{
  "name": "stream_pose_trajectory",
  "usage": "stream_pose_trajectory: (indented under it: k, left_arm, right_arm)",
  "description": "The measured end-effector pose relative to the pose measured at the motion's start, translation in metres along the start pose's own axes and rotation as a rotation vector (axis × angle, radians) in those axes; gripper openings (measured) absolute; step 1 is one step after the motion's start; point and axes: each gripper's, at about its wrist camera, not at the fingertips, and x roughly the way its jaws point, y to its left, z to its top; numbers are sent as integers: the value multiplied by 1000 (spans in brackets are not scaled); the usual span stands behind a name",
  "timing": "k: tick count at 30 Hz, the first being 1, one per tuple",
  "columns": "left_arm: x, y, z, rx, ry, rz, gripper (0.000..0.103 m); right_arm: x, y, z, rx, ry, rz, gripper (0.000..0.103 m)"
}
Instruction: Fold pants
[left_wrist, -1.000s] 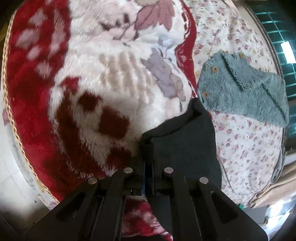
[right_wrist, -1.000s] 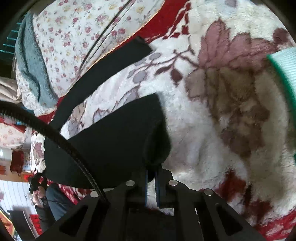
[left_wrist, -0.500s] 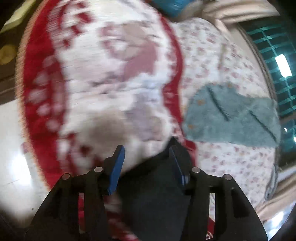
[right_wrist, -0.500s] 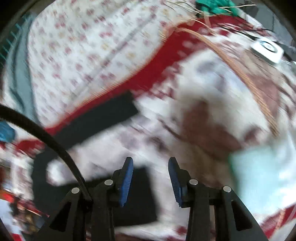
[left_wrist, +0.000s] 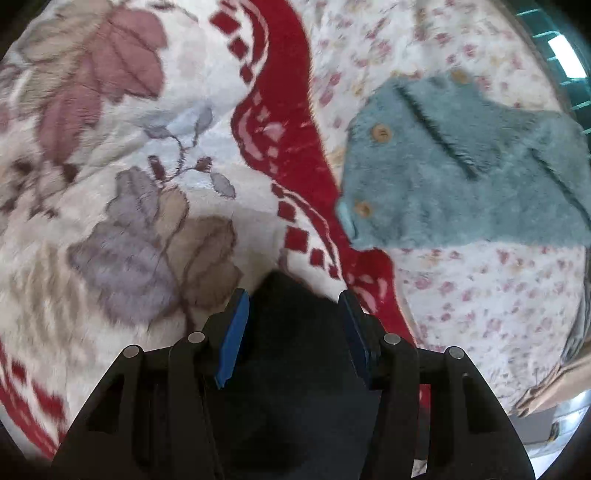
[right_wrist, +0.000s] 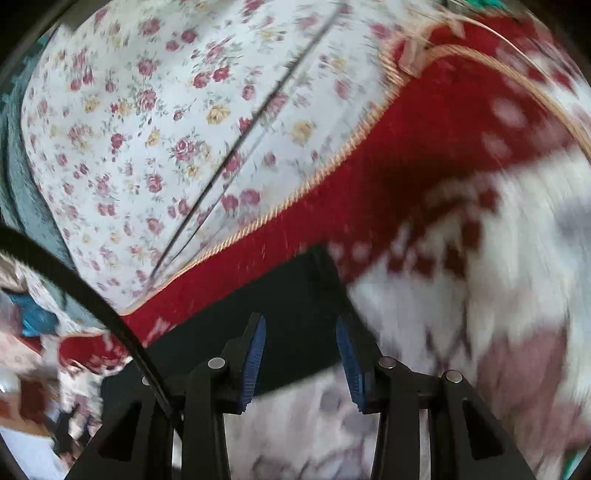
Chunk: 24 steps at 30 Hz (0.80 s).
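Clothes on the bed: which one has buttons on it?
The fluffy blue-green garment, lying on the flowered sheet. It shows round tan buttons, while the black pants under the left gripper are plain and dark.

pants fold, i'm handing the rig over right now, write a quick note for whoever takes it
Left tool: open, holding nothing; black pants lie below and between its fingers, unpinched.
Right tool: open, holding nothing, above another part of the pants.
Both tools have just let go of the pants after pinching them a second ago.
Pants lie on the red and white blanket, near its red border. A teal fleece lies apart on the floral sheet.
Done: one fold laid down and released, it seems.
Left: check the shape; the frames don't show the whole pants, so fold again if needed.
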Motion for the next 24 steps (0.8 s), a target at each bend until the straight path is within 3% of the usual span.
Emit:
stream_pose_trajectory:
  k: [2, 5, 8, 10, 12, 17, 24]
  left_arm:
    - [10, -3, 11, -3, 29, -2, 50]
    - [15, -17, 20, 76, 19, 20, 50]
    - [22, -28, 29, 131, 34, 5, 50]
    - [27, -28, 34, 115, 56, -32, 50]
    - [30, -26, 39, 93, 71, -59, 50]
    - [33, -23, 42, 103, 88, -47, 50]
    - [39, -10, 47, 134, 170, -56, 50]
  right_arm:
    - [23, 0, 22, -67, 62, -38, 38]
    - [58, -5, 42, -108, 160, -96, 38]
    - [75, -6, 53, -104, 176, -64, 38]
    - [80, -5, 55, -106, 180, -38, 34]
    - [83, -1, 54, -121, 197, -6, 25]
    - [84, 0, 50, -157, 198, -61, 5]
    - [75, 4, 48, -181, 148, -73, 4]
